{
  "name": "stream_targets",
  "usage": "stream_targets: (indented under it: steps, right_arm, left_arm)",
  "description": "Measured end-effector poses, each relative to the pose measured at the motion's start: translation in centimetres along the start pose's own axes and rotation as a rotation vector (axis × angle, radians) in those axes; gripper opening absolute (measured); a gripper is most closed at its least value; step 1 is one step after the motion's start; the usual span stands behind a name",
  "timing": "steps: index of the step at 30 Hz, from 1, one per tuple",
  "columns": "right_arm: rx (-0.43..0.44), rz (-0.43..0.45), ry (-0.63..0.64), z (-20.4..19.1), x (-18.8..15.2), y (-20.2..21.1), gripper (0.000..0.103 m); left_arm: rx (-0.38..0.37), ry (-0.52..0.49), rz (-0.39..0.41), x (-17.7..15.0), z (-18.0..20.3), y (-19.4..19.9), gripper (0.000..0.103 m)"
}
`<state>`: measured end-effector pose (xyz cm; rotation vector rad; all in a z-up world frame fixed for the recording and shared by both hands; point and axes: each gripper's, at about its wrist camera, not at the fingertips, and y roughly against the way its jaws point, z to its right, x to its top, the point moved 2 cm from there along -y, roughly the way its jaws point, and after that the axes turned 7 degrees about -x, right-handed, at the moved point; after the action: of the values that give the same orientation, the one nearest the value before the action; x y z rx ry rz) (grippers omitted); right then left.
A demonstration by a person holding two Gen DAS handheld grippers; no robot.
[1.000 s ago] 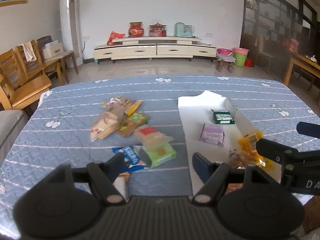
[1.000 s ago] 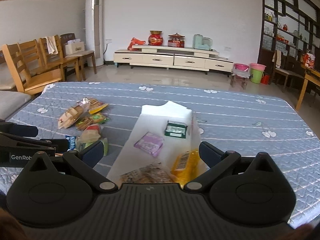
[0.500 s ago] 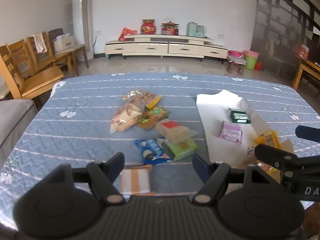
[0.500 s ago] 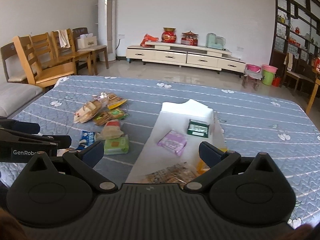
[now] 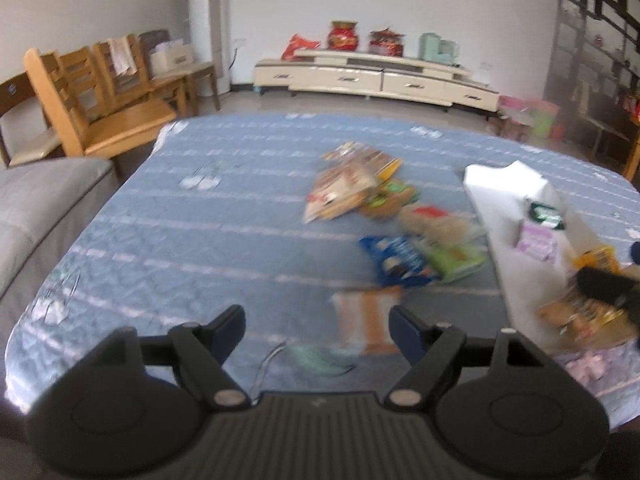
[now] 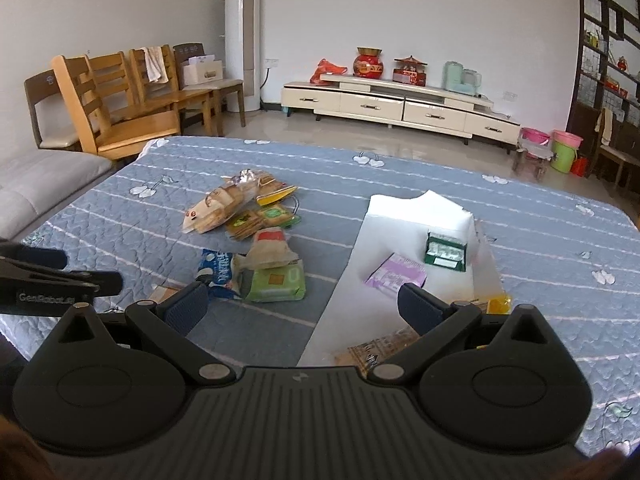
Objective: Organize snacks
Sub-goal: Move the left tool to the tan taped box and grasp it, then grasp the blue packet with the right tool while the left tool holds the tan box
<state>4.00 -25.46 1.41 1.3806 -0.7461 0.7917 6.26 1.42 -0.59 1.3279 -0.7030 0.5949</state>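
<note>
Two open-fingered grippers, left (image 5: 318,330) just widened and right (image 6: 302,304), hover empty before eight loose snacks (image 6: 276,280); orange-striped packet (image 5: 366,320) nearest left fingers.

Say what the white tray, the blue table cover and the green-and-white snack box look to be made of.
White tray: probably thin matte card or foam board; its walls look cut and folded.
Blue table cover: quilted fabric, with stitched padding and printed stripes.
Green-and-white snack box: likely printed cardboard with crisp edges, possibly film-wrapped.

Walls: plain white wall (image 6: 460,12).
Floor: glossy pale tile floor (image 6: 280,124).
Cabinet: long cream low cabinet (image 6: 400,106) along far wall.
Cooling: tall white standing air conditioner (image 6: 241,36).
Seating: light wooden chairs (image 6: 120,96), left.
Shelving: dark wooden shelf unit (image 6: 608,60), right.
</note>
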Motion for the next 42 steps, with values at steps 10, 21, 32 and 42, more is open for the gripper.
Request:
stream_targets:
  steps: [10, 21, 32, 42]
  right_arm:
    - [0.025, -0.033, -0.036, 0.5, -1.0, -0.9, 0.103]
    - [0.025, -0.07, -0.053, 0.8, -1.2, -2.4, 0.103]
    - [0.207, -0.137, -0.06, -4.7, -0.3, -7.1, 0.103]
    - [0.158, -0.191, -0.118, -9.5, 1.3, -13.9, 0.103]
  left_arm:
    - [-0.034, 0.029, -0.065, -1.5, -0.2, -2.9, 0.093]
    - [-0.061, -0.018, -0.123, -0.9, 3.3, -8.7, 0.052]
    - [0.057, 0.065, -0.053, -0.1, -3.3, -5.6, 0.047]
    - [0.078, 0.12, -0.026, 0.2, -7.0, -4.6, 0.047]
